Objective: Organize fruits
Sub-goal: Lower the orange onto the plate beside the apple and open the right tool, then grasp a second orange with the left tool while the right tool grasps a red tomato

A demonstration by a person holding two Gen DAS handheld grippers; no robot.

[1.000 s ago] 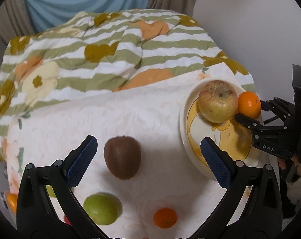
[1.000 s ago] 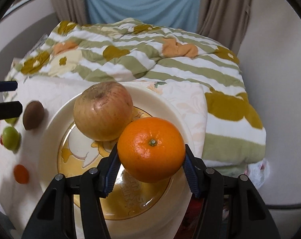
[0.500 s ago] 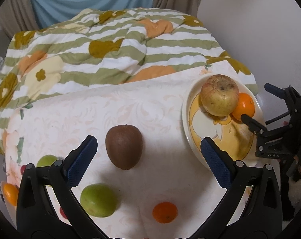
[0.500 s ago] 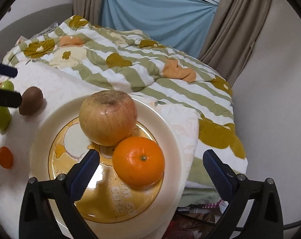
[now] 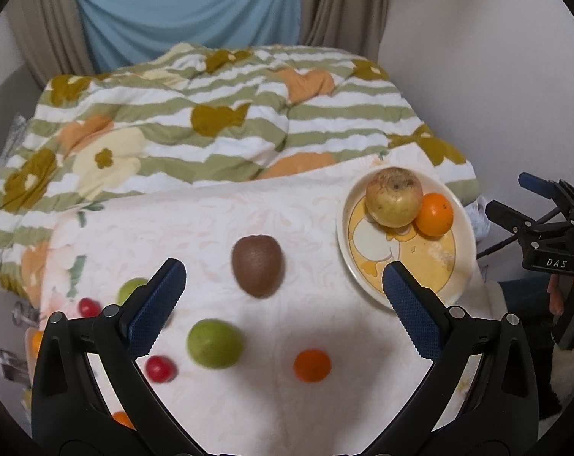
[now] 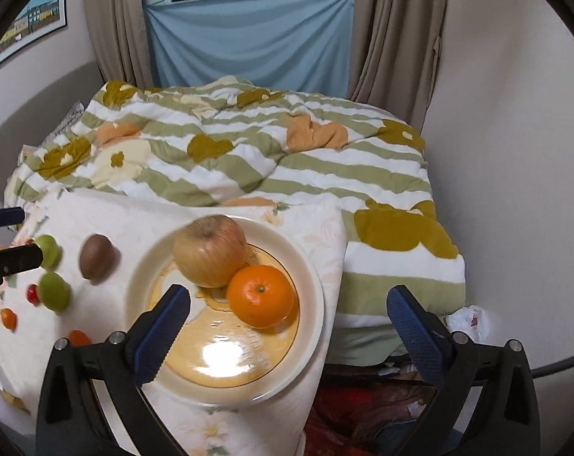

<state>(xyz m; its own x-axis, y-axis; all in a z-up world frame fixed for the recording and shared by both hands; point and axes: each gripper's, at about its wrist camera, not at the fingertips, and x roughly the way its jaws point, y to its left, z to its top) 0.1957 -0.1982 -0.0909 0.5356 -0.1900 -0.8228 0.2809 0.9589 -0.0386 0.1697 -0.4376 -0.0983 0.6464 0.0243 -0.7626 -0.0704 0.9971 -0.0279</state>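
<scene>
Biggest thing in front of you is the bed, with a green-striped flowery quilt [image 6: 271, 159] bunched across the far side and a pale floral cloth [image 5: 211, 228] spread over the near part, where all the fruit sits. On the right end of that cloth is your cream plate [image 6: 309, 326] with the yellow cartoon print. The apple [image 6: 209, 250] sits on its far half, and the big orange [image 6: 260, 295] is touching it just to the right, both loose on the plate.

Your right tool [image 6: 287, 326] hangs above the plate's near edge with its jaws spread as wide as they go, holding nothing. Your left tool [image 5: 283, 304] is spread wide too, empty, above the middle of the cloth.

Left of the plate, well apart from it, lies the kiwi [image 5: 257, 270]. Nearer to you is a green fruit [image 5: 214, 343], with a second green one [image 5: 132, 289] partly hidden behind the left finger. Near and to the right of those is a small orange fruit [image 5: 312, 364], and at the left a couple of red cherry tomatoes [image 5: 159, 368], a bit blurred.
</scene>
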